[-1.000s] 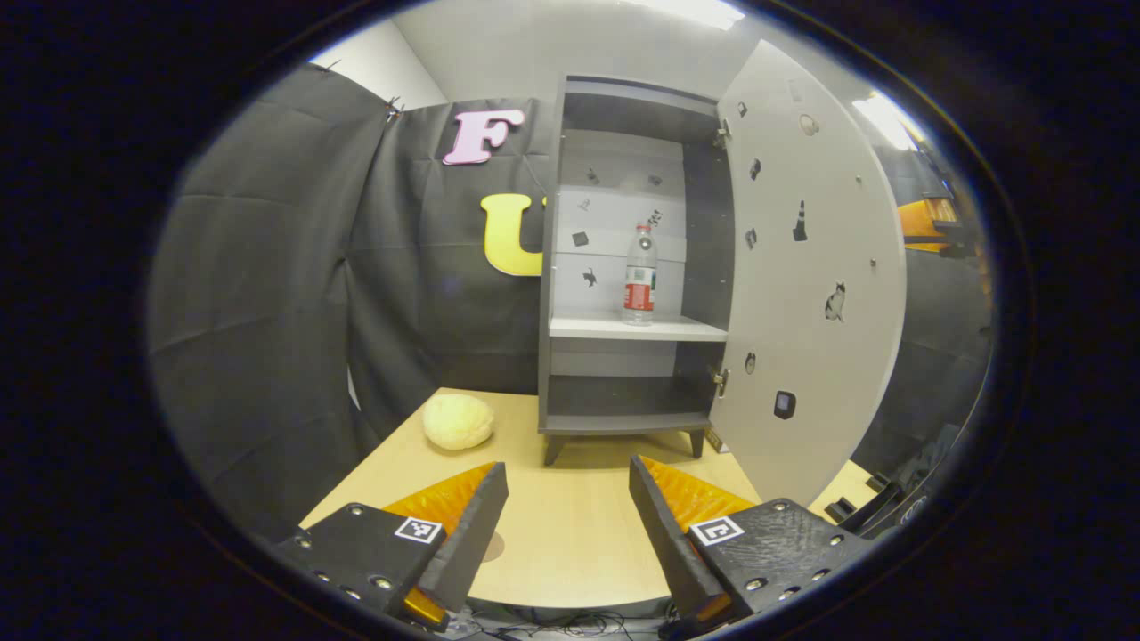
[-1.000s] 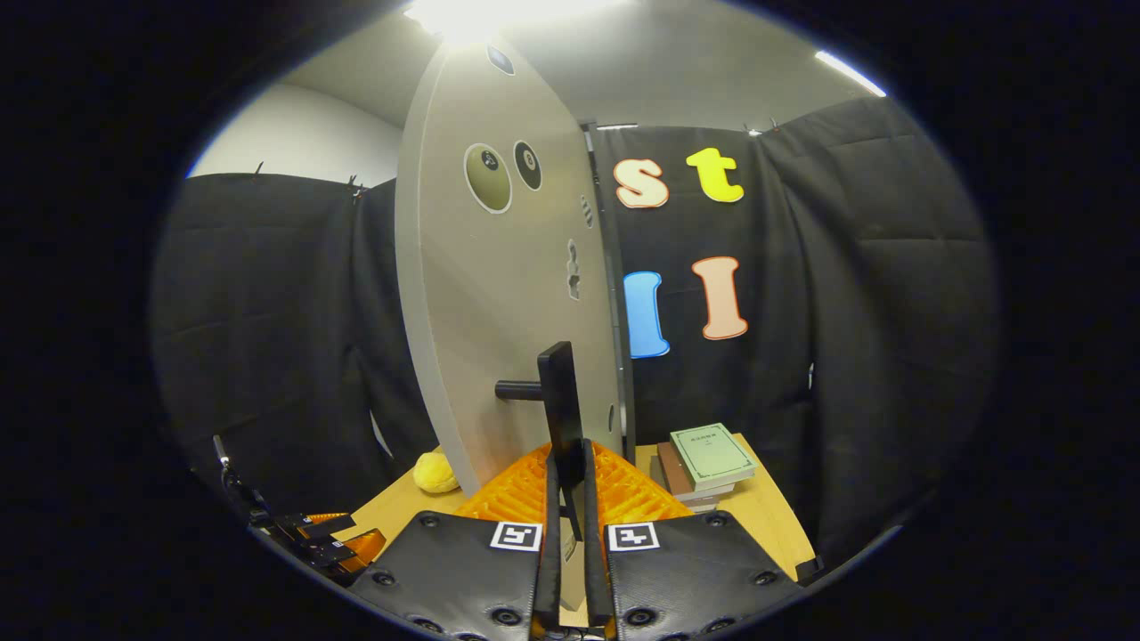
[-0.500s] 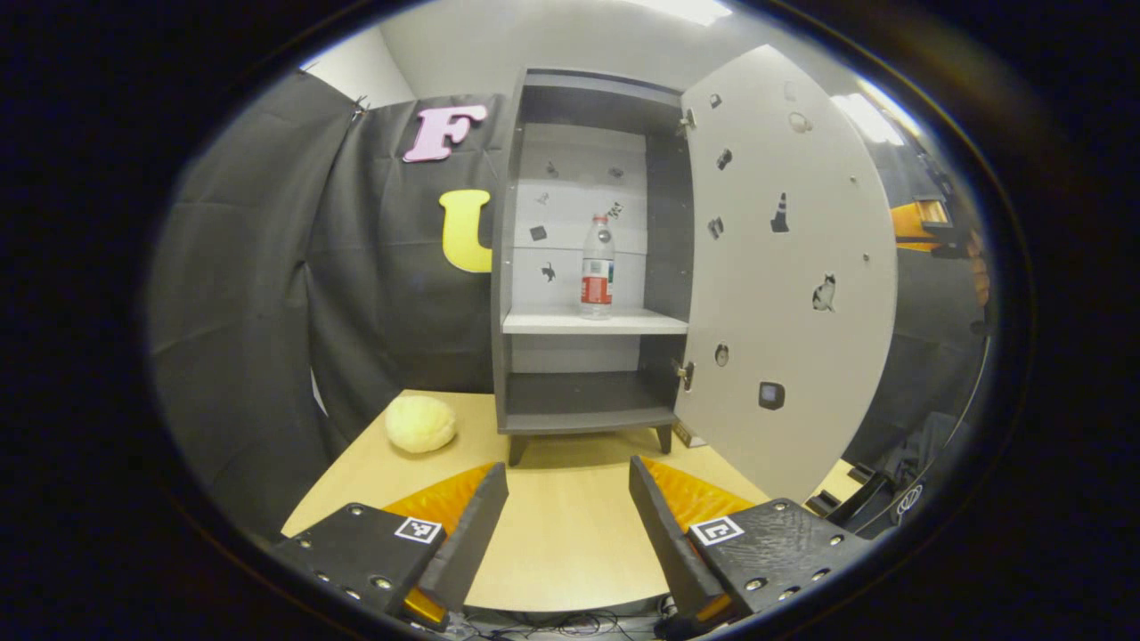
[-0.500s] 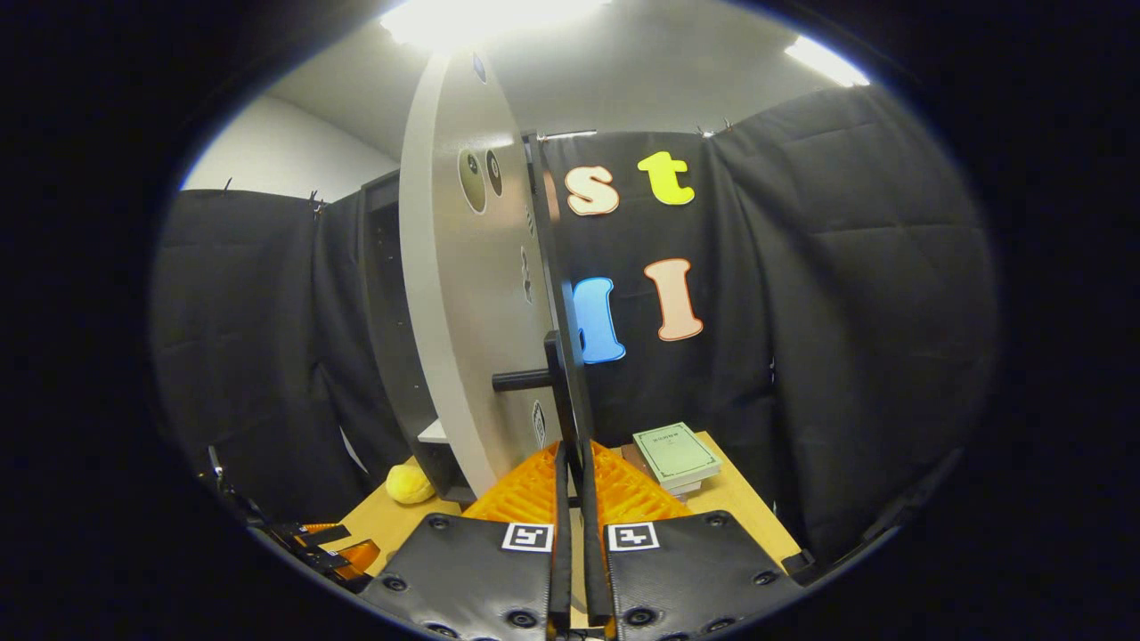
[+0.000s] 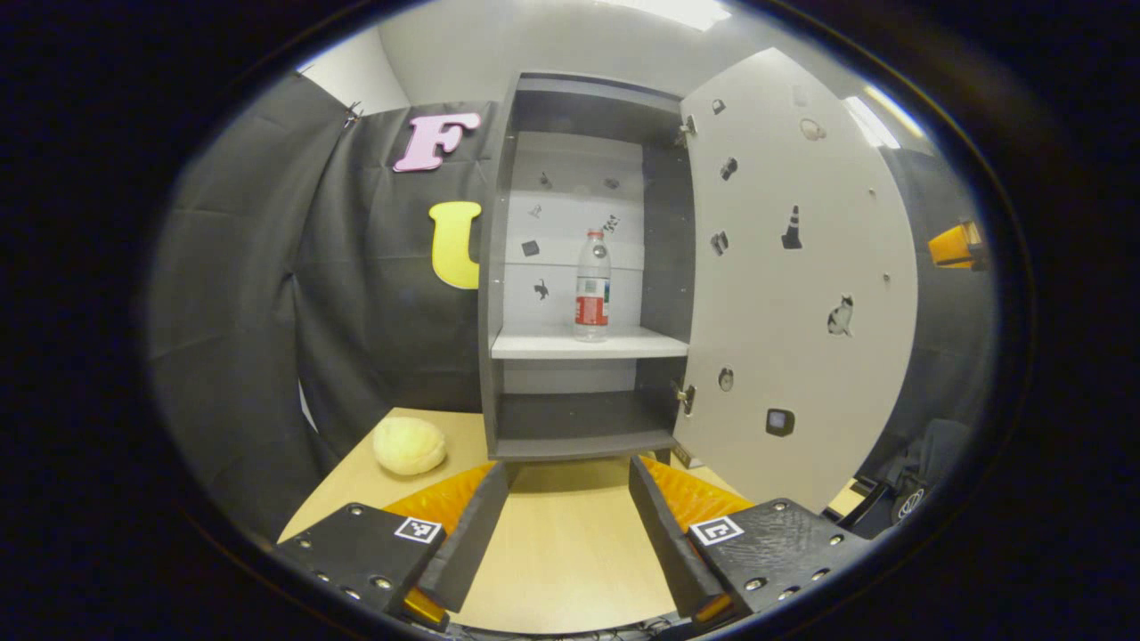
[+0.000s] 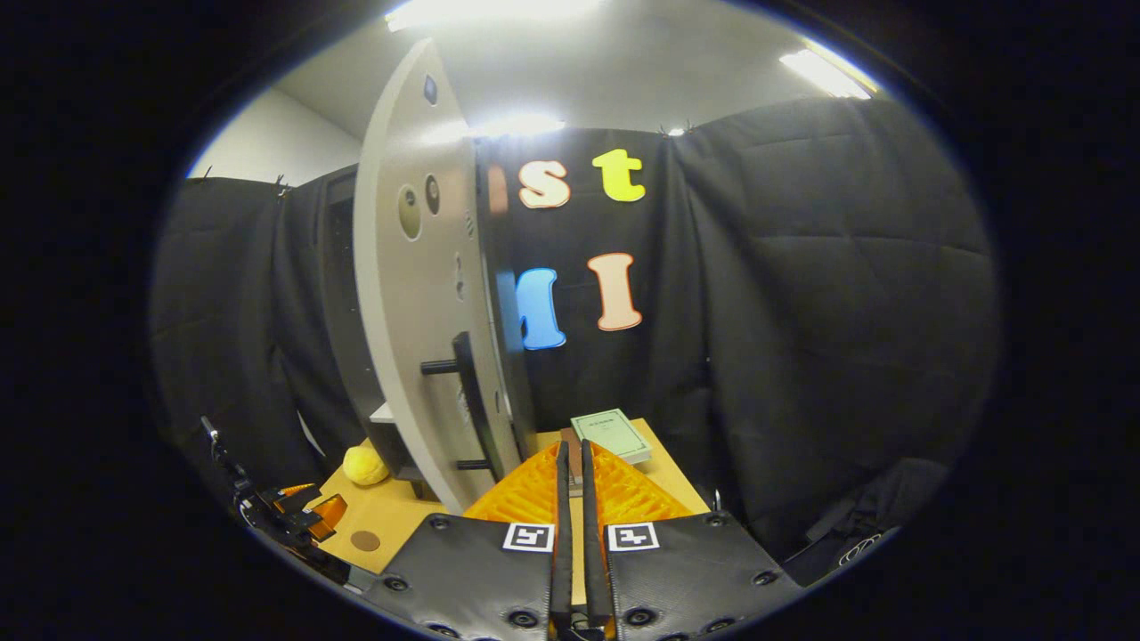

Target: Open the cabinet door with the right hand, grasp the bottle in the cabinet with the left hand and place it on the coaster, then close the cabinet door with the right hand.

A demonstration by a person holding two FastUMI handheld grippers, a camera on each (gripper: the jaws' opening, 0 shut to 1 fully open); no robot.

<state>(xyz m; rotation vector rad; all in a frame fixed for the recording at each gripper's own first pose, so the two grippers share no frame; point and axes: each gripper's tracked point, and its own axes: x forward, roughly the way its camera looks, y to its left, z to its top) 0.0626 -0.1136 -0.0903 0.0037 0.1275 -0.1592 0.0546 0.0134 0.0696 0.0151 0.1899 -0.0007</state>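
The grey cabinet (image 5: pixel 499 267) stands on the table with its white door (image 5: pixel 793 285) swung wide to the right. A clear bottle (image 5: pixel 592 285) with a red label stands upright on the white middle shelf (image 5: pixel 543 343). My left gripper (image 5: pixel 567 499) is open low over the table, well short of the cabinet, with nothing between its fingers. In the right gripper view the door (image 6: pixel 405 312) shows nearly edge-on, its dark handle (image 6: pixel 468 392) left of my right gripper (image 6: pixel 570 463), which is shut and apart from it. A small brown coaster (image 6: pixel 364 540) lies on the table near the left gripper (image 6: pixel 294 516).
A yellow round soft thing (image 5: pixel 409 445) lies on the wooden table (image 5: pixel 552 570) left of the cabinet. A stack of books (image 6: pixel 610 434) sits at the table's far right behind the door. Black cloth walls close in the booth.
My right gripper has come off the door handle and drawn back to the right of it. The door has swung wider. My left gripper has edged closer to the cabinet.
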